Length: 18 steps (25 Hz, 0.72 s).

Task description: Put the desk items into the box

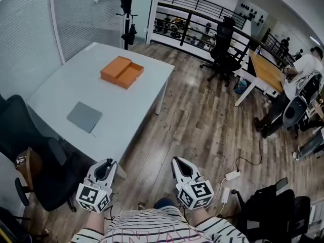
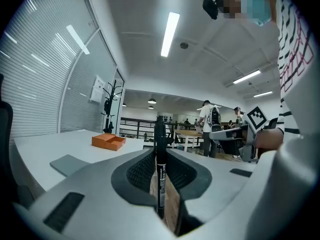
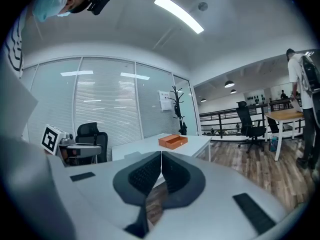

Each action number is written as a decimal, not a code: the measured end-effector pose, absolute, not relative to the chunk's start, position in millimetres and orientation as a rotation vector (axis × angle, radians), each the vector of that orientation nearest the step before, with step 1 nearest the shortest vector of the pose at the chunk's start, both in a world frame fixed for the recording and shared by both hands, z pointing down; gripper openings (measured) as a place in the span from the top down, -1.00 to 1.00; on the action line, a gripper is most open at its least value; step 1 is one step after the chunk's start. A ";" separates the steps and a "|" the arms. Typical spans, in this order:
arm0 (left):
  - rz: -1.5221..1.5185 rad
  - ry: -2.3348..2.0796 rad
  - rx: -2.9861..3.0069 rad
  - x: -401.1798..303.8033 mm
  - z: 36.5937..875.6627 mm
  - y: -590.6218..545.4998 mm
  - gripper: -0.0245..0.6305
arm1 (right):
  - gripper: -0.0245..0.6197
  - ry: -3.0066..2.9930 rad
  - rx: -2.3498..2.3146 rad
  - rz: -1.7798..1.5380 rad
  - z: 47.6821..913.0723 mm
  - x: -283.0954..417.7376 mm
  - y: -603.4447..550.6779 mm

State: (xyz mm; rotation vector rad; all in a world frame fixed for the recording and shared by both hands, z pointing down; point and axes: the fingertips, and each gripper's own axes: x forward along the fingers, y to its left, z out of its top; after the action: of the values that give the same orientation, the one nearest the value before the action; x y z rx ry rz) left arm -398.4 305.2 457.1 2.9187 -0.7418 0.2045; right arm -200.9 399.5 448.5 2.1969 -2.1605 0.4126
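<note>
We hold the left gripper [image 2: 159, 159] clenched on a black pen [image 2: 160, 180], which stands upright btw. its jaws. The right gripper [image 3: 161, 170] is pressed together w/ nothing inside. The orange box [image 1: 122, 71] sits on the white table [image 1: 142, 100], well apart from both grippers, and a grey notebook [image 1: 84, 117] lies nearer to us.

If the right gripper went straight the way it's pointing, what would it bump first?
Probably the near edge of the white table, straight past the right gripper; the orange box lies farther back on it. Depth is hard to judge.
</note>
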 end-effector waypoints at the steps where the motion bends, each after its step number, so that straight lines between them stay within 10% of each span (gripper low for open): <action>1: 0.210 -0.742 2.911 -396.8 459.9 304.1 0.71 | 0.84 -2.162 2.195 0.421 450.7 -199.8 399.1; 18: 0.235 -0.896 2.847 -287.1 468.5 234.9 0.70 | 0.84 -2.287 2.029 0.483 473.9 -88.1 315.5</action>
State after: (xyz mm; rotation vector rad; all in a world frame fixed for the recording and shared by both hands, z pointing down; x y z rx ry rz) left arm -287.1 234.9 468.5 2.8475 -0.8960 0.2354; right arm -88.1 315.5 473.9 2.0293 -2.2872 0.4834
